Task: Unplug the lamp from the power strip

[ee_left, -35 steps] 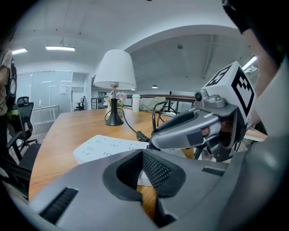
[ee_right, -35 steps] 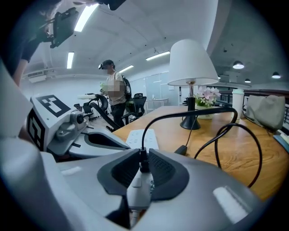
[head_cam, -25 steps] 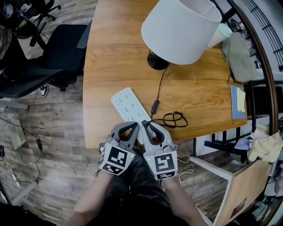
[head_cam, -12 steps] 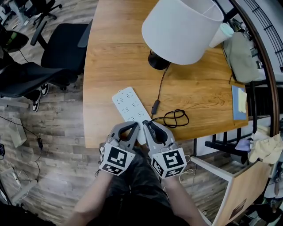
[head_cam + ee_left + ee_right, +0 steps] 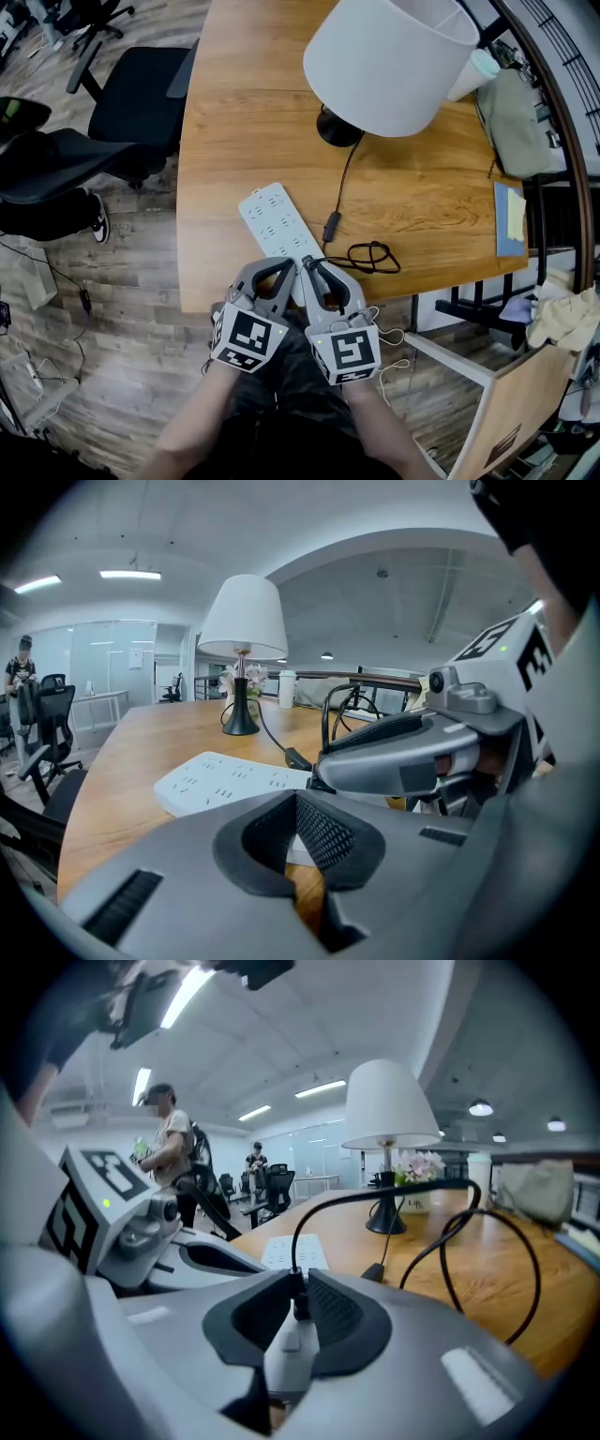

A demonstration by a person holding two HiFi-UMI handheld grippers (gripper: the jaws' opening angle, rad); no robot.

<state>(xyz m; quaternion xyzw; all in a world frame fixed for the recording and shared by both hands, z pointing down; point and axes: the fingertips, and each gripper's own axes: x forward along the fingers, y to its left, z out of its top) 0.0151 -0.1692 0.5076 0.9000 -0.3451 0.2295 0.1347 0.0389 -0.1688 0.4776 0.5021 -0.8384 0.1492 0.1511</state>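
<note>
The right tool [image 5: 300, 1279] is clenched on the lamp's black plug [image 5: 300, 1305] at the near end of the white power strip [image 5: 278, 225] on the bench [image 5: 234, 122]. The left tool [image 5: 295, 795], jaws together, sits just beside it over that same end. The lamp [image 5: 389, 61] stands well beyond.

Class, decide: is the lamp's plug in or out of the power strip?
In, it seems: the right hand-held gripper pinches the plug, which sits against the power strip.
</note>
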